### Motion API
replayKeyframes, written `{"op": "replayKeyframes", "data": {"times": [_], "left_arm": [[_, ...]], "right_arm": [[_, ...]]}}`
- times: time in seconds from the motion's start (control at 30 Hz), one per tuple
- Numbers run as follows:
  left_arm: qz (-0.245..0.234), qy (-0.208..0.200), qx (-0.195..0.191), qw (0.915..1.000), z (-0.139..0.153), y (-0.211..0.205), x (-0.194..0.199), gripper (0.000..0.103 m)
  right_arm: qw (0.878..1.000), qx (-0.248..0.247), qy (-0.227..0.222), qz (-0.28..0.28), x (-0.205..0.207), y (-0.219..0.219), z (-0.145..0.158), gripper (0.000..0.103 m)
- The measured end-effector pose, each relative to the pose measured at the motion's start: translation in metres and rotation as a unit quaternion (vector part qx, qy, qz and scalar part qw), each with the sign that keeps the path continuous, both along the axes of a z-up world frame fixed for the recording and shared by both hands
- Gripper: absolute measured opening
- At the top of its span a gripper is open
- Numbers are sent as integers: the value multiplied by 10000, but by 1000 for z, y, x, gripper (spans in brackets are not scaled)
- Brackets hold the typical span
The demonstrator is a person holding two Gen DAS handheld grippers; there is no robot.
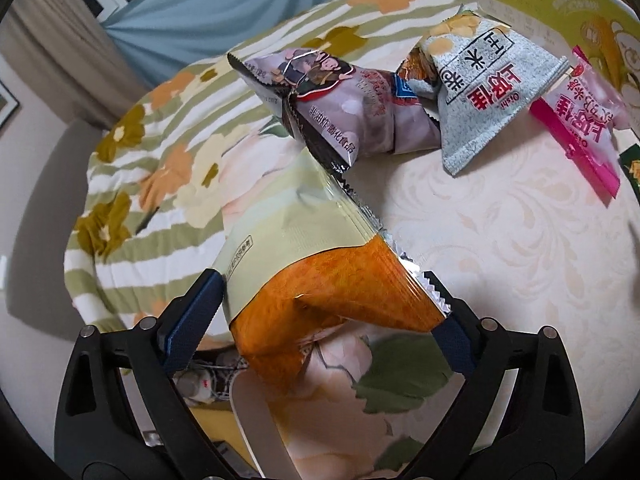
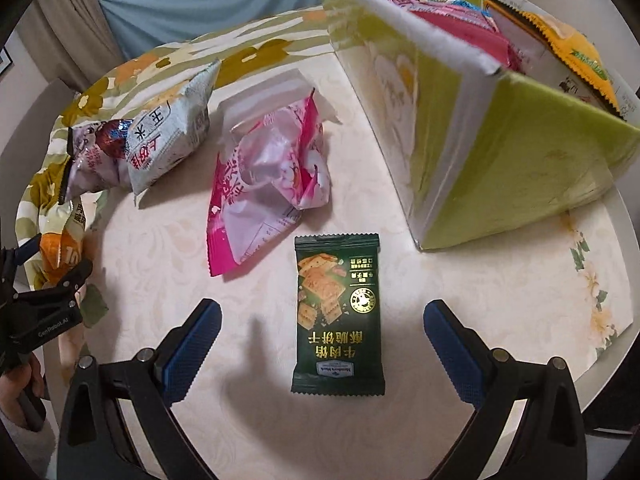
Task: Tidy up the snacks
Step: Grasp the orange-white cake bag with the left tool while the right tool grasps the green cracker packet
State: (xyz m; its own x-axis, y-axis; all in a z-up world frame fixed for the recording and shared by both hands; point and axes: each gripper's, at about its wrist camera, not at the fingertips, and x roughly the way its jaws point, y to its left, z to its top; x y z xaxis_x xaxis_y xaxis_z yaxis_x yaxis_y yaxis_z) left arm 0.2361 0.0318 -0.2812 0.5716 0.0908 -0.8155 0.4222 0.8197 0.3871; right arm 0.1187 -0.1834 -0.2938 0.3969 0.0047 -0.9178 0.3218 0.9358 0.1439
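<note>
Left wrist view: left claw (image 1: 320,308) stands spread around an orange-and-cream snack bag (image 1: 320,280), pads not clearly pressing. Right claw (image 2: 320,344) is spread over the dark green cracker packet (image 2: 338,316), which lies just beside the green box (image 2: 520,168).

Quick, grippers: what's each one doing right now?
Left gripper: jaws wide, orange-and-cream snack bag between them; grip unclear.
Right gripper: open, empty, above dark green cracker packet.

The left gripper (image 1: 320,308) points steeply down with its blue-padded jaws spread wide, one pad on either side of a snack bag. The right gripper (image 2: 320,348) also tilts down, jaws wide apart and gripping nothing. A hand (image 2: 18,388) holds the left gripper's handle.
</note>
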Motion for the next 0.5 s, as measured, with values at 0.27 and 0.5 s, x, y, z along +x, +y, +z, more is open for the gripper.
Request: {"op": "replayKeyframes", "data": {"times": [0.27, 0.5], "left_arm": [[-43, -5, 95, 9999, 1, 4, 11, 71], [53, 88, -82, 9999, 10, 9, 8, 61]], "right_arm": [[9999, -111, 50, 74, 2, 2, -8, 93], [9994, -264, 160, 170, 5, 8, -17, 80]]}}
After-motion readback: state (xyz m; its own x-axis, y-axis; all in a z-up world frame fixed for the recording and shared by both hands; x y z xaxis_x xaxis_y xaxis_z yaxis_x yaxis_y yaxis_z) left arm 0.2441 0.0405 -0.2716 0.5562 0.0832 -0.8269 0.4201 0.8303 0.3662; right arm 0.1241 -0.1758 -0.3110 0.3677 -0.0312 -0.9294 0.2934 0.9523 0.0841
